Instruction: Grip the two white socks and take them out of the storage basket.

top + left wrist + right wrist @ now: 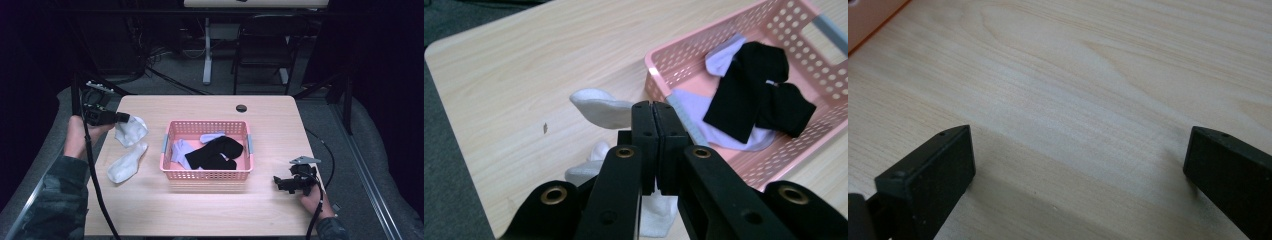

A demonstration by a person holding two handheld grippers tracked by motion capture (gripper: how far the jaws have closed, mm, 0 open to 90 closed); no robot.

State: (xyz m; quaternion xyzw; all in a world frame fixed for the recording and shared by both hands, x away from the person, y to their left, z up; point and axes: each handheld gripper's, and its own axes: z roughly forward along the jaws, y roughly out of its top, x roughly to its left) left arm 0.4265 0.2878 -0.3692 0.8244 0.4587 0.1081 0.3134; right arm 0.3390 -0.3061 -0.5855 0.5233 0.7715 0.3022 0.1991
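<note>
Left gripper clamped on a white sock, left of the pink basket.

The held sock hangs just above a second white sock lying on the table. Inside the basket lie black socks over pale lilac ones. The right gripper rests at the table's near right, jaws wide apart over bare wood.

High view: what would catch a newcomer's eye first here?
The pink basket at mid-table, with a black sock lying over pale lilac socks inside. Left of it, the left tool is shut on a white sock, held above a second white sock lying flat. The right tool rests open on bare wood near the right edge.
</note>
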